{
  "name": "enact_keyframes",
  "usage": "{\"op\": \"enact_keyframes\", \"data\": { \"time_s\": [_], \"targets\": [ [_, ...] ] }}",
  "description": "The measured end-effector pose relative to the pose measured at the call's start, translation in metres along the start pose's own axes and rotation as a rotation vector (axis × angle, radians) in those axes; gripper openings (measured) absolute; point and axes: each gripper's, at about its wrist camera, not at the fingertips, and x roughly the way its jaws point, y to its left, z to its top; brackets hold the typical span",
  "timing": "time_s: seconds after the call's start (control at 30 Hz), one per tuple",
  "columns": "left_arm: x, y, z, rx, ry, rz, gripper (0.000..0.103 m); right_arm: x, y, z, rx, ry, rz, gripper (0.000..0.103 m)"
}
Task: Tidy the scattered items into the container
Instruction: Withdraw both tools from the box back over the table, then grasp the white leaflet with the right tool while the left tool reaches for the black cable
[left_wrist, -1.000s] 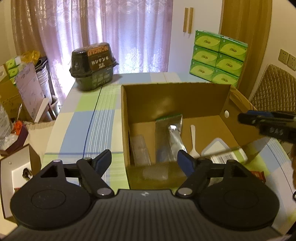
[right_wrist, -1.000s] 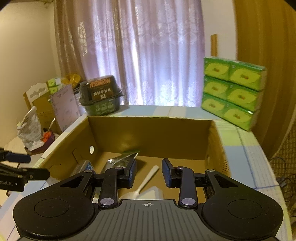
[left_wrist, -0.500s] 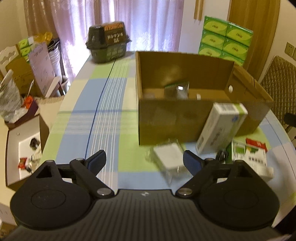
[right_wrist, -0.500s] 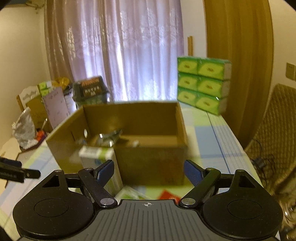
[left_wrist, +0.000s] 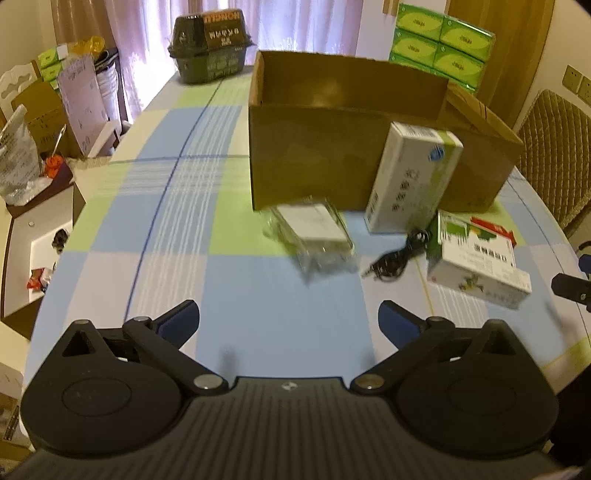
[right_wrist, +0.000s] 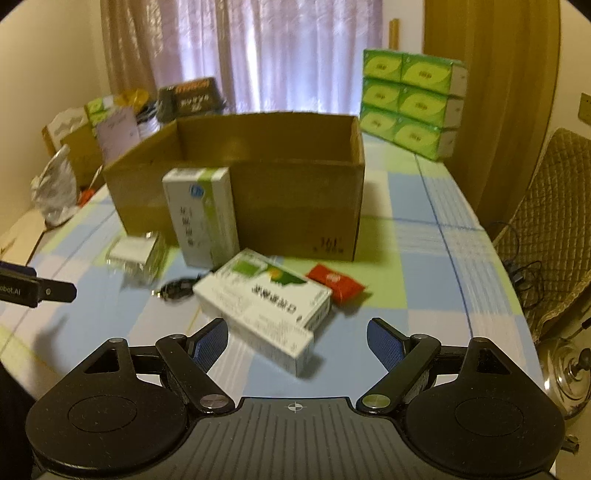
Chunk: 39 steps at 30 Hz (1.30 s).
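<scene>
The brown cardboard box (left_wrist: 314, 155) (right_wrist: 295, 206) stands open on the checked tablecloth. In front of it a tall white-green carton (left_wrist: 410, 181) (right_wrist: 201, 218) leans upright. A clear plastic packet (left_wrist: 314, 230) (right_wrist: 136, 254), a black cable (left_wrist: 395, 258) (right_wrist: 175, 288), a flat white-green carton (left_wrist: 476, 258) (right_wrist: 266, 299) and a red sachet (right_wrist: 336, 282) lie on the cloth. My left gripper (left_wrist: 288, 321) is open and empty, short of the clear packet. My right gripper (right_wrist: 295, 341) is open and empty, just short of the flat carton.
A black food tub (left_wrist: 210, 44) and stacked green tissue packs (left_wrist: 443, 40) (right_wrist: 410, 103) stand at the table's far end. A quilted chair (right_wrist: 546, 229) is at the right, and boxes and bags (left_wrist: 33, 122) crowd the left beyond the table edge.
Both grippers have pulled back from over the box toward the near table edge. The right gripper has gone from nearly shut to wide open. The loose items have come into view.
</scene>
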Motion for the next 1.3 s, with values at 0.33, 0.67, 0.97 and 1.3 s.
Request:
{"op": "enact_keyframes", "data": {
  "time_s": [0.33,0.67,0.97,1.3],
  "targets": [
    [0.007,-0.005,-0.010,0.013,0.037,-0.014,0.101,0.029,0.007,-0.008,-0.141,0.073,0.061,0.087],
    [0.018,-0.013,-0.011,0.030,0.065,-0.034,0.101,0.062,-0.001,-0.002,-0.205,0.127,0.080,0.064],
    [0.025,-0.020,-0.015,0.038,0.088,-0.048,0.101,0.053,0.004,-0.006,-0.186,0.209,0.210,0.047],
    [0.026,-0.024,-0.017,0.058,0.093,-0.068,0.101,0.063,0.025,-0.003,-0.336,0.180,0.198,0.047]
  ]
}}
